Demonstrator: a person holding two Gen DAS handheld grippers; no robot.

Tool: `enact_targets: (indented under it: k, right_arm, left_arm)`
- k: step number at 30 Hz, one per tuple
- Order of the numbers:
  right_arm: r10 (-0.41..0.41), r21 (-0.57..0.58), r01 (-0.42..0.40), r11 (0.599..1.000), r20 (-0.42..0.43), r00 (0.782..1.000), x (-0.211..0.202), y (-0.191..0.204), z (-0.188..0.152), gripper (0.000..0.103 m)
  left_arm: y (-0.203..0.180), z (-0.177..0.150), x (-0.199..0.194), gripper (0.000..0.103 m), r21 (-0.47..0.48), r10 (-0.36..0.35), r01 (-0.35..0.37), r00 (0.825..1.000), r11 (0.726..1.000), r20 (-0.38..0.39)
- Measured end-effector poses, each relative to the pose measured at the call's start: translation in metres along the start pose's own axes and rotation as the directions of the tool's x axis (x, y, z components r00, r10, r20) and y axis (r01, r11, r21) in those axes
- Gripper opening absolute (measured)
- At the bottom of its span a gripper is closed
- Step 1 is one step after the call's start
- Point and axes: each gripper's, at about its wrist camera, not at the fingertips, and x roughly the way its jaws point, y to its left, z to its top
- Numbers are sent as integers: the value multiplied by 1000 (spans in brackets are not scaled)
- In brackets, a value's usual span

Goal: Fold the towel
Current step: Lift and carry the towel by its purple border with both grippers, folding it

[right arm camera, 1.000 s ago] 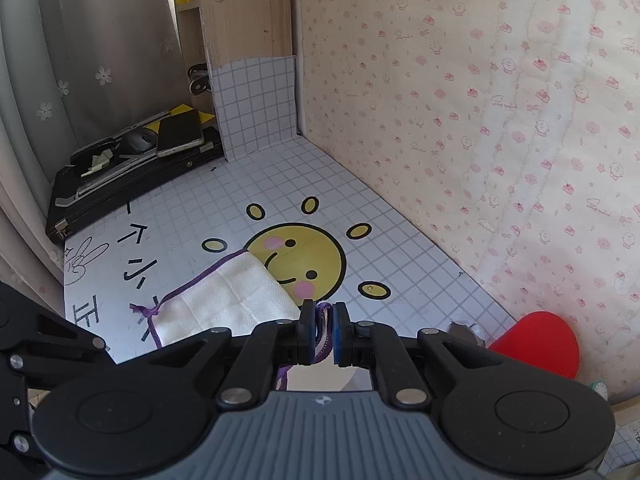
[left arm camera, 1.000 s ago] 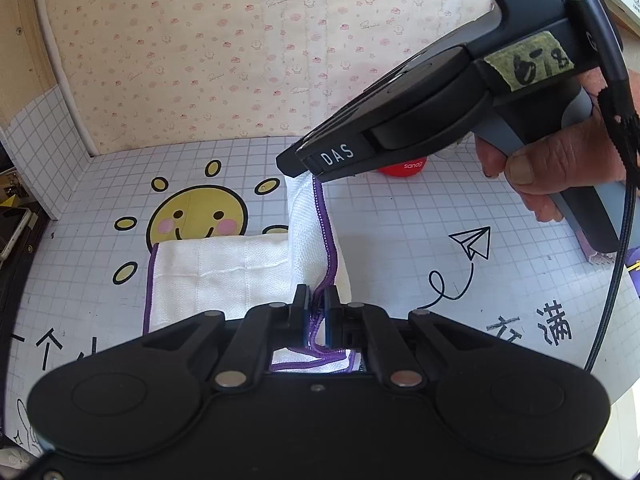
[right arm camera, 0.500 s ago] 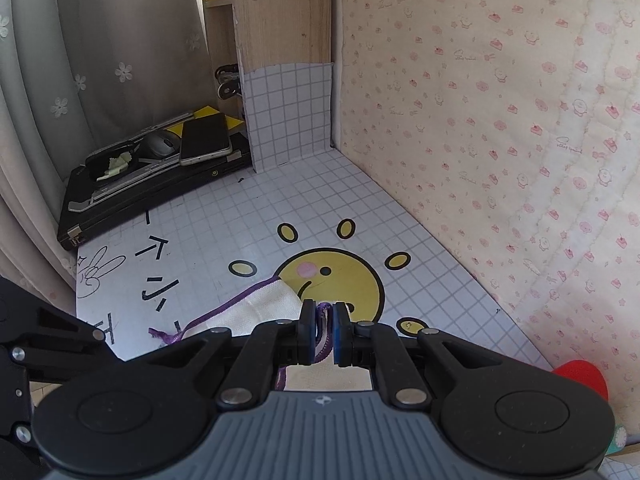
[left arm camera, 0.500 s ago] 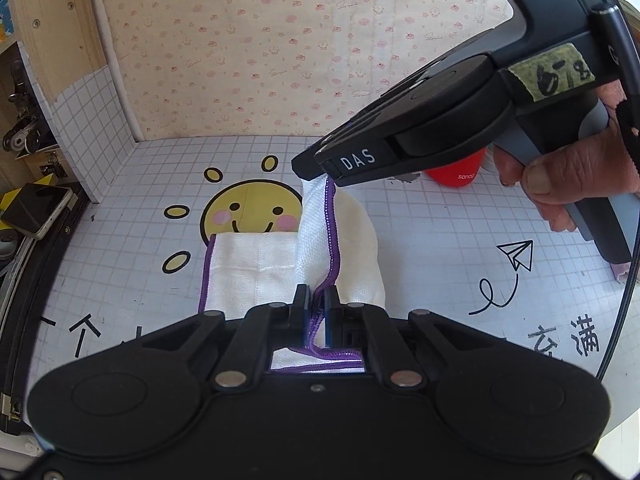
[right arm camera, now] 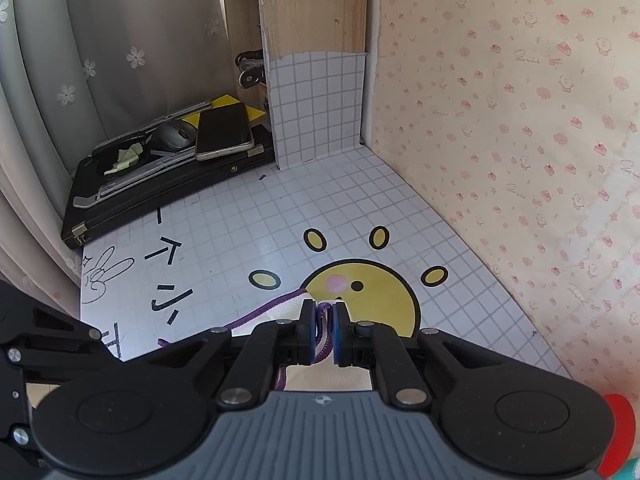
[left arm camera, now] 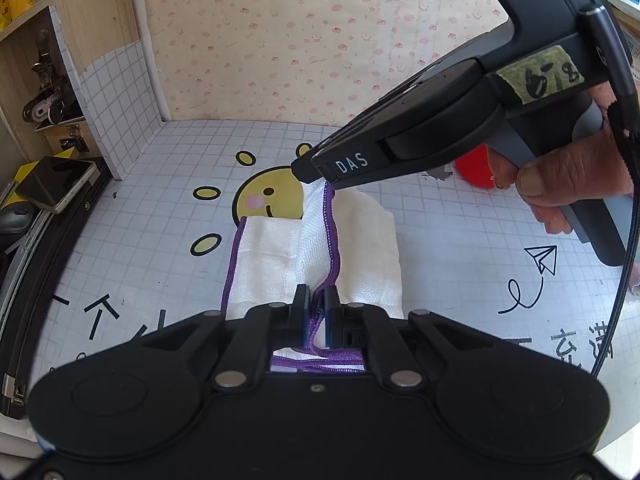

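A white towel [left arm camera: 272,264] with a purple hem lies partly folded on the gridded mat, over the yellow sun face [left arm camera: 272,196]. My left gripper [left arm camera: 317,308] is shut on the near purple-hemmed corner and holds it lifted. The right gripper [left arm camera: 316,178], held by a hand, pinches the far corner of the same raised edge, so the hem runs taut between the two. In the right wrist view that gripper [right arm camera: 325,322] is shut on bunched purple hem, with white towel [right arm camera: 288,308] just left of its tips.
A black case [right arm camera: 160,184] with a phone [right arm camera: 224,132] and a mouse on it sits at the mat's left edge beside a wooden post [right arm camera: 312,8]. A patterned wall [right arm camera: 520,120] borders the back. A red object [left arm camera: 476,168] lies at the far right.
Both grippers have carried the raised towel edge leftward over the lower layer. More of the towel now lies doubled, and the sun face is more covered.
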Motion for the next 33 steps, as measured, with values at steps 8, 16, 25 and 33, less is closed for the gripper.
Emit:
enact_targets:
  k: [8, 16, 25, 33]
  right_arm:
    - [12, -31, -12, 999, -8, 1000, 9, 6, 10, 7]
    - [30, -49, -31, 998, -22, 999, 16, 13, 19, 7]
    - [52, -34, -53, 998, -50, 997, 41, 18, 24, 7]
    - [56, -17, -57, 998, -63, 996, 62, 21, 24, 7]
  left_arm:
    - [10, 3, -3, 7, -42, 6, -6, 1000, 999, 4]
    - [23, 2, -1, 8, -103, 14, -15, 1000, 995, -10]
    - [34, -3, 11, 8, -129, 36, -40, 999, 991, -31]
    - [43, -8, 20, 8, -151, 51, -58, 997, 987, -51]
